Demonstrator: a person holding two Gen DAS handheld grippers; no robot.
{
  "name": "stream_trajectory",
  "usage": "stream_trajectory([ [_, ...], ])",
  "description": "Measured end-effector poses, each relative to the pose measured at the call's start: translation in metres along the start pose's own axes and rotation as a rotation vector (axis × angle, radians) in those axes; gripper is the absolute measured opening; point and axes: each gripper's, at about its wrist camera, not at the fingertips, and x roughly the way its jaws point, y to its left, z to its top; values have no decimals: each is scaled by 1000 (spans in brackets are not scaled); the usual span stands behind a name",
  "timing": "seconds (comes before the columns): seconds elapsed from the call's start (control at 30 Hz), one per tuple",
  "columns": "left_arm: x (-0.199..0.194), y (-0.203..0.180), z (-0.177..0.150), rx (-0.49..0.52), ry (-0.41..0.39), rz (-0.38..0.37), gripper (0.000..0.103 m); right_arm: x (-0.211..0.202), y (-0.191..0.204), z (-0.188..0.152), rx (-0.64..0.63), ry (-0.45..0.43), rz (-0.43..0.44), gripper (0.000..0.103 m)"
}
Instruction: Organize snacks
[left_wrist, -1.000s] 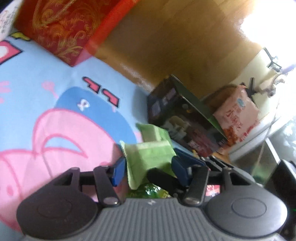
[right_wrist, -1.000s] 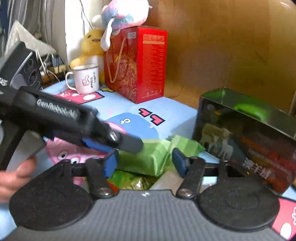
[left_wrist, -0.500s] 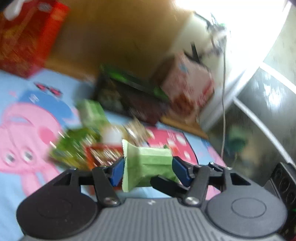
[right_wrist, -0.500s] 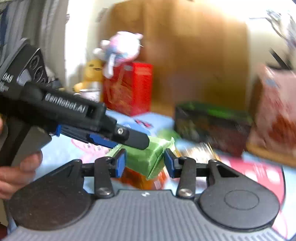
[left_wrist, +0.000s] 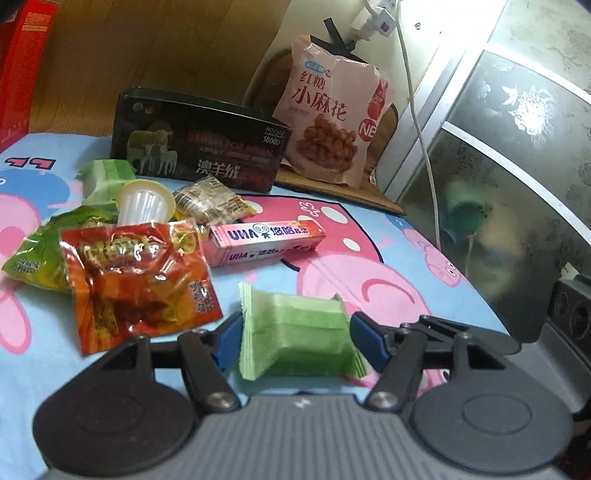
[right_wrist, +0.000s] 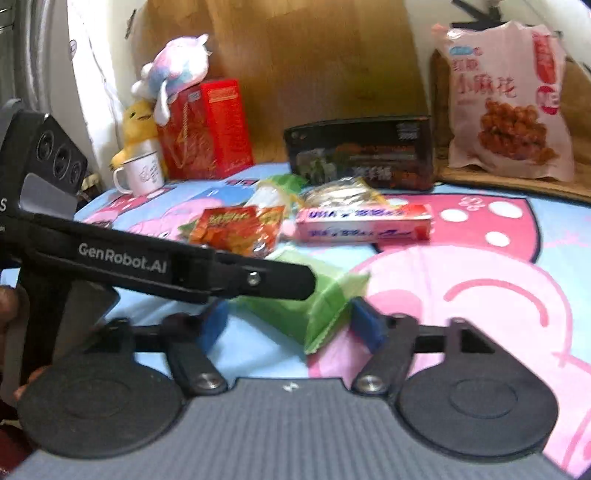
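Note:
A green wrapped snack (left_wrist: 295, 334) lies on the blue cartoon cloth between the fingers of my left gripper (left_wrist: 293, 336), whose blue pads stand a little off each side of it; the gripper is open. In the right wrist view the same green snack (right_wrist: 314, 306) sits between the blue pads of my right gripper (right_wrist: 290, 323), also open, with the left gripper's black body (right_wrist: 166, 266) crossing in front. A pile of snacks lies beyond: a red packet (left_wrist: 136, 280), a green packet (left_wrist: 37, 251), a pink candy box (left_wrist: 266, 240), a jelly cup (left_wrist: 146, 203).
A dark box (left_wrist: 199, 147) and a large pink snack bag (left_wrist: 332, 110) stand at the back. A red gift box (right_wrist: 207, 129), plush toys and a white mug (right_wrist: 142, 173) stand at the back left. A cabinet (left_wrist: 498, 166) closes the right side.
Both grippers carried the green snack right, away from the pile, and lowered it onto the cloth. Their jaws have spread off the snack.

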Motion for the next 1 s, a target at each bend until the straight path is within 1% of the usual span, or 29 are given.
stream_trajectory([
  [0.1,-5,4,0,-18,-19,0,74,0,5,0,-34,13,-3,88],
  [0.13,-7,5,0,-26,-30,-7,75,1,6,0,-42,16,-2,88],
  [0.23,-12,10,1,-51,-50,-27,75,2,7,-1,-56,22,-8,89],
  [0.37,-8,16,3,-82,-21,-38,75,3,7,0,-70,27,-12,90],
  [0.47,-6,15,3,-77,-10,-51,68,4,9,-1,-75,28,-21,90],
  [0.5,-5,14,3,-70,-1,-56,63,4,9,-1,-76,28,-23,87],
  [0.53,-3,12,3,-64,7,-59,63,4,9,-1,-78,27,-26,85],
  [0.6,-2,9,4,-50,11,-44,63,3,10,-1,-82,19,-50,70],
  [0.63,-2,7,4,-48,15,-39,63,2,11,-1,-81,12,-68,66],
  [0.67,-2,7,5,-53,19,-37,63,1,10,-2,-74,4,-87,56],
  [0.7,-3,7,7,-62,20,-43,63,0,7,-1,-59,-4,-102,49],
  [0.73,-4,7,10,-66,13,-48,63,0,5,0,-43,-9,-112,49],
  [0.83,-10,1,27,-41,-25,-68,63,-2,-4,6,-9,-33,-95,46],
  [0.9,-12,-5,45,-2,-60,-69,63,-1,-5,15,-34,-69,-106,46],
  [1.0,-9,-9,77,60,-112,-46,63,4,-11,39,-60,-142,-114,46],
])
